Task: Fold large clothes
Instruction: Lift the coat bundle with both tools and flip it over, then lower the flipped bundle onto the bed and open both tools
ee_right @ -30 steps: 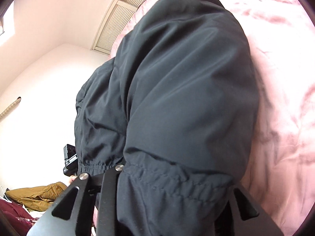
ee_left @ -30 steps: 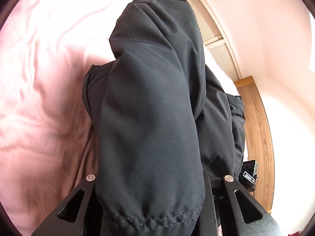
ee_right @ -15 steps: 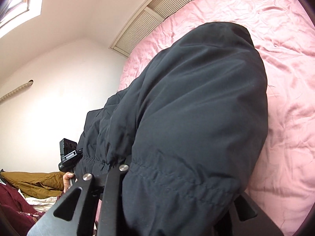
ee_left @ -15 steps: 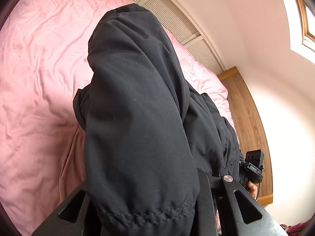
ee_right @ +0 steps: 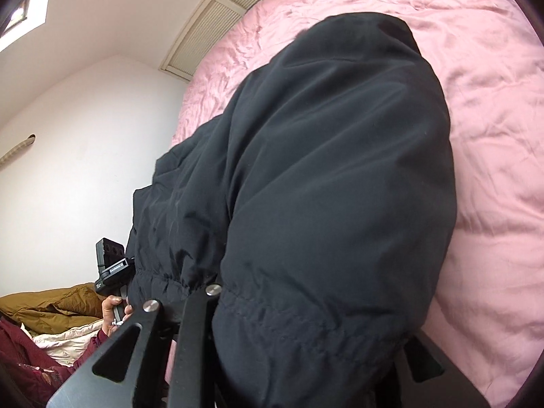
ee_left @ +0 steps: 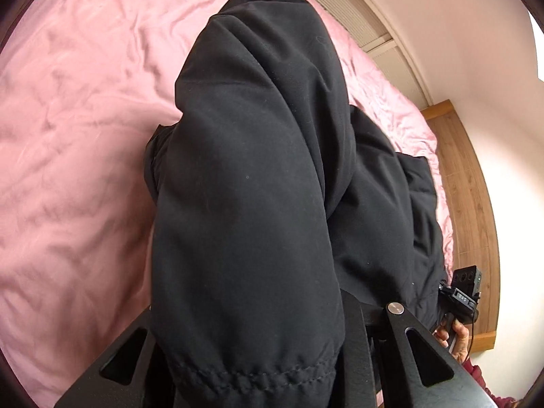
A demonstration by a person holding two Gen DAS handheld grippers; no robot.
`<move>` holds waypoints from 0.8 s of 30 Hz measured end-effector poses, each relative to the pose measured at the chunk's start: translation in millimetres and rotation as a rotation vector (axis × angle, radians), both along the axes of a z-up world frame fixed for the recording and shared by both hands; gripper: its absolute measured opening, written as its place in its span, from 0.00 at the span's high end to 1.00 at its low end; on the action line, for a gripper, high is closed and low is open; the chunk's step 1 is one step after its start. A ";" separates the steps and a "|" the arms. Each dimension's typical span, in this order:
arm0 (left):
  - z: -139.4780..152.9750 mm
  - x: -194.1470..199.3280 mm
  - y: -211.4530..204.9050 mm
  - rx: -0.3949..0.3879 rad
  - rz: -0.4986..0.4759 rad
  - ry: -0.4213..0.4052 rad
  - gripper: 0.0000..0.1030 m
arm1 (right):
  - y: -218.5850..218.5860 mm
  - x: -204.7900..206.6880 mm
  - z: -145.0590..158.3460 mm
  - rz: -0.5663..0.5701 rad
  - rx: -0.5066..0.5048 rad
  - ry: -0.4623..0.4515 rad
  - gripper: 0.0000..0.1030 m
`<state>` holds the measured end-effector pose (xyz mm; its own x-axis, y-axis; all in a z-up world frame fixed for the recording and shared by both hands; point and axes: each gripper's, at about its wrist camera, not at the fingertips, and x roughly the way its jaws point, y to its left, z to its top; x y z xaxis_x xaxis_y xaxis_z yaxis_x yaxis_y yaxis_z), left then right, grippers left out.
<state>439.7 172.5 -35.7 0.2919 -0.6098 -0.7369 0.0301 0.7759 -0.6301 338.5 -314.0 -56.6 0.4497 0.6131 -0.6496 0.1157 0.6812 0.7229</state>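
A large black padded jacket (ee_left: 258, 176) hangs between both grippers over a pink bed (ee_left: 74, 108). My left gripper (ee_left: 258, 350) is shut on the jacket's stitched hem at one corner; the cloth drapes over the fingers and hides the tips. My right gripper (ee_right: 306, 333) is shut on the elastic hem (ee_right: 258, 309) at the other corner, the fabric bulging over it. The jacket (ee_right: 333, 156) stretches away from both cameras, its far end resting on the bed. The other gripper's handle shows in each view, at the right of the left wrist view (ee_left: 464, 294) and at the left of the right wrist view (ee_right: 110, 265).
The pink duvet (ee_right: 486, 108) covers the bed. A slatted headboard panel (ee_right: 210, 27) and white walls lie beyond. A wooden bed frame (ee_left: 472, 183) runs along one side. A brown garment (ee_right: 47, 306), a cream one and a dark red one (ee_right: 20, 353) are piled beside the bed.
Both grippers, still holding the hem, have moved with the jacket; more of the bed now shows beyond it, and the jacket's far end has shifted over the duvet.
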 end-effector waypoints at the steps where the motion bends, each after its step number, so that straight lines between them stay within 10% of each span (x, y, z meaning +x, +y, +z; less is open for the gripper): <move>1: -5.7 0.3 3.1 0.022 0.012 0.008 0.73 | -2.1 -2.3 -6.9 -0.021 -0.013 0.016 0.78; 10: 3.1 0.8 9.7 0.161 0.015 -0.013 0.44 | -1.0 -13.5 -4.7 -0.054 -0.254 0.115 0.29; 24: 22.1 -20.0 80.1 0.236 0.085 -0.108 0.32 | -64.3 -96.8 32.0 -0.269 -0.405 0.110 0.08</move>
